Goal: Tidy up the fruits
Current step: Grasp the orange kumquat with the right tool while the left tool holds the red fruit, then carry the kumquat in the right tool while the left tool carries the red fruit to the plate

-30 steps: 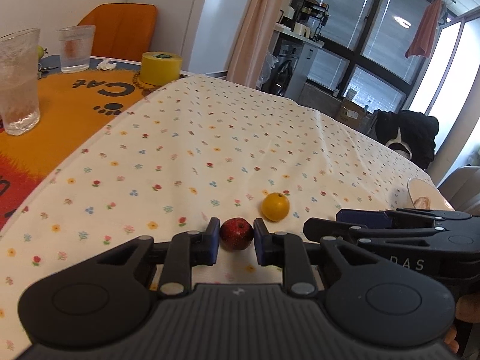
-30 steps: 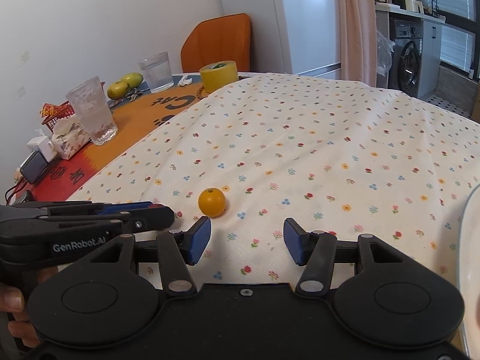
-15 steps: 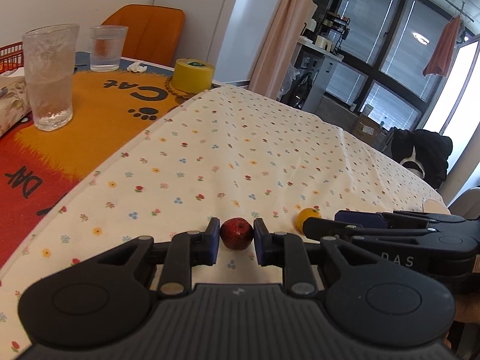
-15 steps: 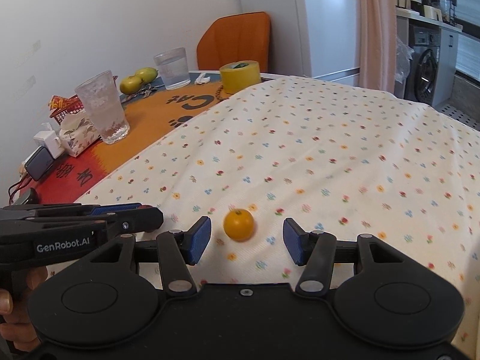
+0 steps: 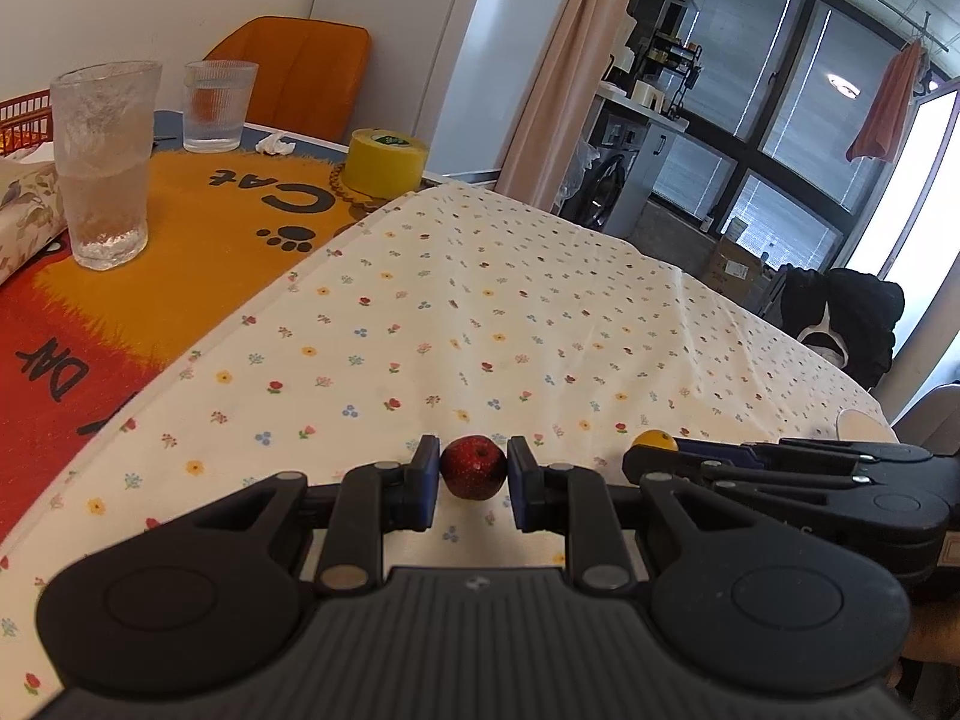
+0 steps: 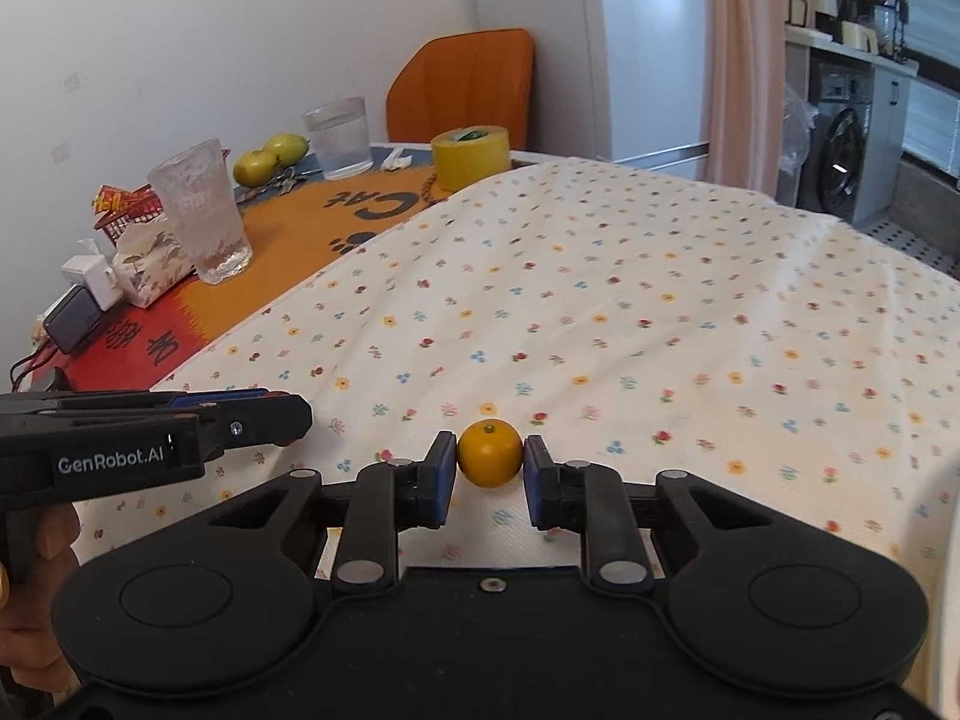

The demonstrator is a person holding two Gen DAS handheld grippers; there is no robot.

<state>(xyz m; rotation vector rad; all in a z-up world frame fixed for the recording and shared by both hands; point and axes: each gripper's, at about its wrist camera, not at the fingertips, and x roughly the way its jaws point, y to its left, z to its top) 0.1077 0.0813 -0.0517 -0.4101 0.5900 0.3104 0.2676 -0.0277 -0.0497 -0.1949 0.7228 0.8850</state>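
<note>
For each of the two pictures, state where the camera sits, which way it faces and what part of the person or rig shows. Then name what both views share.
Left wrist: sits on the left gripper, looking forward along its fingers, which close on a red apple; the right gripper shows at the right edge.
Right wrist: sits on the right gripper, looking forward at the orange between its fingers; the left gripper and a hand show at left.
Shared: floral tablecloth, yellow tape roll, both glasses, orange chair, and the orange.

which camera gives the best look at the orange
The right wrist view: the orange sits whole between the right hand-held gripper pads. The left wrist view shows only its top behind that gripper.
</note>
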